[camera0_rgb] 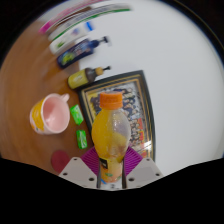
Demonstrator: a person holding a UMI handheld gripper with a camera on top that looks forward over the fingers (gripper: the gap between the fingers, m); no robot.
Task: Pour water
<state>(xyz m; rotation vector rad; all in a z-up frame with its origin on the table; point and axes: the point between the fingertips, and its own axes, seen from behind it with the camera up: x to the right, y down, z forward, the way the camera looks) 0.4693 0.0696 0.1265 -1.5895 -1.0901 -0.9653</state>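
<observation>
A: Gripping the bottle [110,135] — the claw [109,163] has it between both fingers, the pink pads [91,160] hard against its lower half on either side. No gap I can see, so the claw is closed down to bottle width.

B: Upright?

A: Yes, orange cap on top and the cap is on. Looks held vertical so nothing spills, and low on the body, probably so the neck can tip forward later. Orange liquid or label inside, hard to say which.

B: Where's the target?

A: Cup [47,115], pink outside and yellow inside, beyond the fingers and off to the left, near the bottle but apart from it. Mouth faces up, ready to receive.

B: Other stuff?

A: Patterned mat [140,100] behind the bottle on the table [170,50]. Small green item [78,115] between cup and bottle. Dark squeeze bottle [85,76] lying just past the mat, more tubes [80,42] farther back.

B: Progress?

A: Pour not yet started, I'd judge. The cap likely has to come off first.
</observation>
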